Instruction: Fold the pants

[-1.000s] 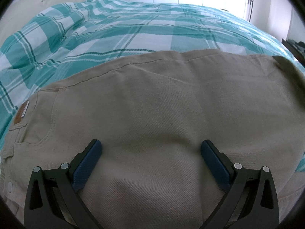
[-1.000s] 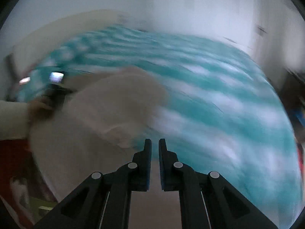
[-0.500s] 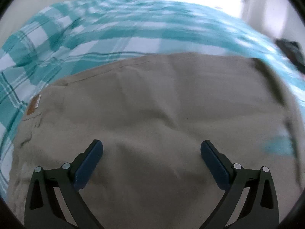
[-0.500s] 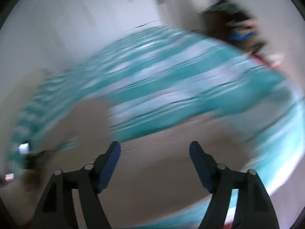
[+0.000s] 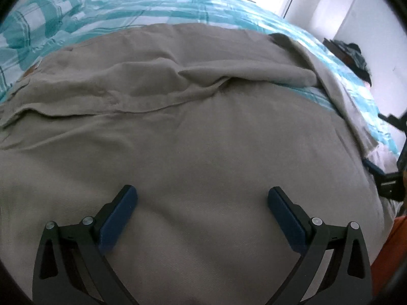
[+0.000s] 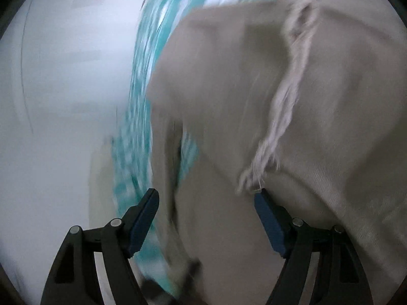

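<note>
Beige pants (image 5: 203, 132) lie spread over a bed covered by a teal and white checked duvet (image 5: 76, 12). Seen from the left wrist camera, the fabric fills nearly the whole view. At the far left edge of the pants, a small brown label (image 5: 31, 70) sits near the waistband. Moving right, a long fold runs across the cloth, where one layer of fabric lies over another and ends in a rounded flap (image 5: 292, 73) toward the far right. A strip of duvet shows just beyond that flap.

The left tongs (image 5: 202, 218) are in the near middle, spread wide apart with nothing between their blue pads (image 5: 119, 218), poised over the flat near part of the pants. Whether the pads touch the cloth cannot be told. At the right edge, part of the other black tool (image 5: 391, 178) shows beside the edge of the pants, and a dark heap (image 5: 353, 53) sits off the bed, far right, by a white wall.

The right wrist camera is blurred. A white wall fills its left, then a streak of duvet (image 6: 142, 101), then the pants (image 6: 279, 101) with a frayed pale hem (image 6: 287, 96) running down toward the right pad (image 6: 269, 223). The right tongs (image 6: 206, 218) are spread open, holding nothing, close to the cloth.
</note>
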`<state>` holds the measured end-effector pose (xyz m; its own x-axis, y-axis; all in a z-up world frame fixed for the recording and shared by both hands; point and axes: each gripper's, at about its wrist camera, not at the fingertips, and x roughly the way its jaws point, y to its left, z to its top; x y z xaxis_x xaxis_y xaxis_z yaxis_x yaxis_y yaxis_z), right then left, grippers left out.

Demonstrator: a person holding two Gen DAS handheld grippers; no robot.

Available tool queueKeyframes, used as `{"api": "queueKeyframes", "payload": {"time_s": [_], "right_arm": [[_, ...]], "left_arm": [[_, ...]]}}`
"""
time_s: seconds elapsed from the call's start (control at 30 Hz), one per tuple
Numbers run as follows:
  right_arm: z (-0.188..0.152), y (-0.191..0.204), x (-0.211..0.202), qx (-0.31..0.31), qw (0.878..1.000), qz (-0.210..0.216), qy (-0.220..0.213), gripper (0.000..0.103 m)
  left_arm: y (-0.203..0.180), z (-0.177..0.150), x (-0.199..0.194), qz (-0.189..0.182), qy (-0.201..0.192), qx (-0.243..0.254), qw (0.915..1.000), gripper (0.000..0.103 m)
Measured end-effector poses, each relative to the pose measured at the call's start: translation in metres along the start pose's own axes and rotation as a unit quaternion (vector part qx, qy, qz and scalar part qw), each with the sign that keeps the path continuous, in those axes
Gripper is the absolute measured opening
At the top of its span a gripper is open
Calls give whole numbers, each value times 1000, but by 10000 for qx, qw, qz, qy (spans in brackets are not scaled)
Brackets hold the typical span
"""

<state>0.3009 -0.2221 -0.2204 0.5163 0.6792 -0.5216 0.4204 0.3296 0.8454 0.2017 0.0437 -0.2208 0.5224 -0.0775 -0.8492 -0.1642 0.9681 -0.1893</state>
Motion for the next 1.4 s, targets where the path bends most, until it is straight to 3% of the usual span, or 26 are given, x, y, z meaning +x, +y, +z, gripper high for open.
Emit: {"api": "queueKeyframes", "payload": {"time_s": [0.1, 0.23, 0.3, 0.33, 0.37, 0.47, 0.6, 0.7, 0.83, 0.93, 1.0, 1.03, 1.13, 1.23, 1.33, 1.4], "right_arm": [[2, 2, 4, 498, 9978, -310, -312, 81], [4, 19, 17, 303, 9933, -978, -536, 78], [1, 29, 19, -44, 9885, -1345, -692, 57], [0, 33, 15, -219, 9858, -1477, -769, 18], [3, 36, 14, -526, 9819, -1585, -891, 4], [17, 45, 1, -1093, 9733, -1656, -1156, 4], [8, 80, -56, -2090, 9648, -1145, -1111, 4], [6, 102, -124, -2960, 9377, -1144, -1414, 4], [35, 59, -205, -2799, 9202, -1782, -2079, 4], [76, 18, -229, -2321, 9170, -2358, -2229, 7], [98, -5, -224, -1976, 9200, -2705, -2033, 18], [102, -15, -223, -1826, 9202, -2847, -1971, 31], [89, -22, -227, -1870, 9153, -2756, -2264, 53], [70, -9, -228, -2156, 8955, -2812, -2695, 59], [39, 6, -242, -2385, 8740, -2772, -3200, 71], [28, 14, -247, -2411, 8763, -2579, -3279, 72]], "left_arm": [[0, -1, -1, -34, -13, 6, 10000, 102], [3, -1, -1, -80, -65, 51, 9999, 102], [7, 1, -2, -135, -102, 64, 9998, 102], [8, 0, -3, -174, -128, 65, 9997, 102], [9, 0, -4, -214, -138, 60, 9997, 102], [13, 2, -7, -298, -118, 44, 9995, 103], [15, 5, -9, -382, -25, -57, 9993, 103], [16, 10, -13, -404, 130, -179, 9989, 102], [19, 10, -22, -575, 334, -386, 9970, 102], [19, 11, -28, -534, 510, -404, 9965, 102], [19, 10, -35, -465, 559, -340, 9968, 102], [19, 9, -38, -428, 551, -304, 9971, 102], [22, 5, -49, -299, 400, -258, 9984, 102], [31, 3, -49, -302, 277, -422, 9983, 102], [38, 1, -46, -341, 137, -497, 9981, 102], [38, 0, -42, -299, 95, -417, 9986, 102]]}}
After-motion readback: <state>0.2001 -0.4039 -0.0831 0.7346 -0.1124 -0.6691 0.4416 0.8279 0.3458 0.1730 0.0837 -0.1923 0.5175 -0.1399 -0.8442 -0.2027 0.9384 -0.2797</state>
